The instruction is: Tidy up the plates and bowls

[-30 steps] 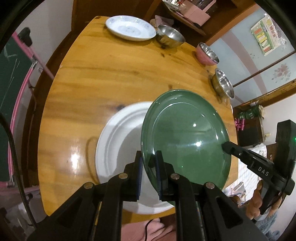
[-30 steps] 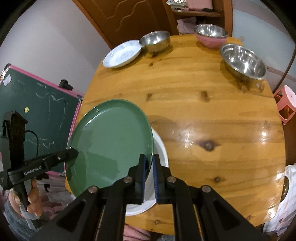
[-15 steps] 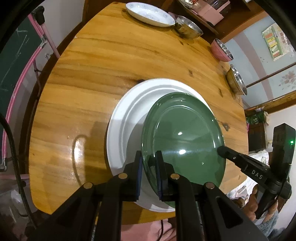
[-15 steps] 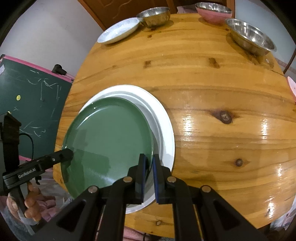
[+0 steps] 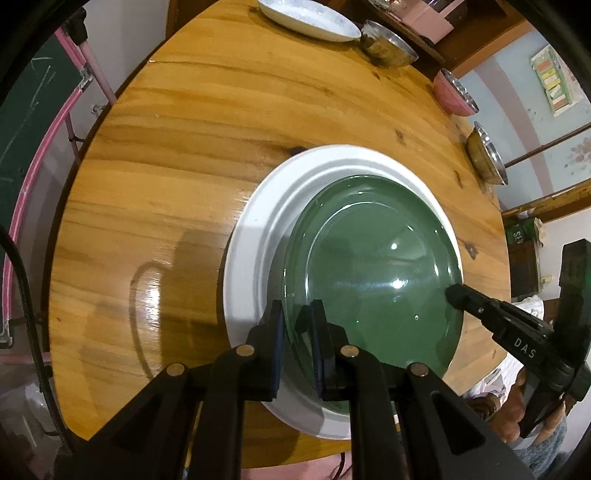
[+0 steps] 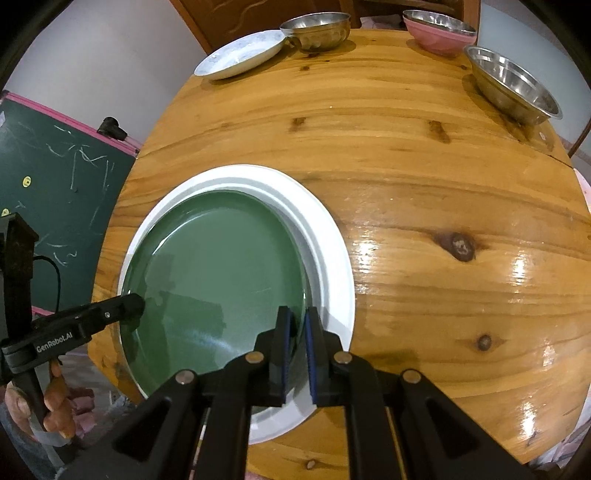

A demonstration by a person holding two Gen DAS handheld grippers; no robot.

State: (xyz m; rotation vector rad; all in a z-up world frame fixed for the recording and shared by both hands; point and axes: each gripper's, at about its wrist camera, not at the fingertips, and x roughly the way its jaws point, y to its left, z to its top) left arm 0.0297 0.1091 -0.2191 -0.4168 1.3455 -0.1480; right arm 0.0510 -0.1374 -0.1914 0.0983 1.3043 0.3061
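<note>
The green plate (image 5: 373, 273) now lies inside the large white plate (image 5: 255, 236), nested within its raised rim, with the white rim showing all round except at the lower part of each frame, where the grippers cover it. The left gripper (image 5: 298, 347) pinches the green plate's near edge at lower centre of the left wrist view, its jaws narrow on the rim; the right gripper (image 6: 296, 349) does likewise on the opposite edge, at lower centre of the right wrist view. The white plate sits at the near edge of the round wooden table (image 6: 424, 184). Broad bare wood spreads across the middle and right of the right wrist view. Along the far edge stand a small white plate (image 6: 240, 53), a steel bowl (image 6: 316, 29), a pink bowl (image 6: 437, 31) and a wide steel bowl (image 6: 513, 88), well apart from the stack. A second ago the green plate was tilted above the white one; half a second ago it hung lower; now it sits level within.
</note>
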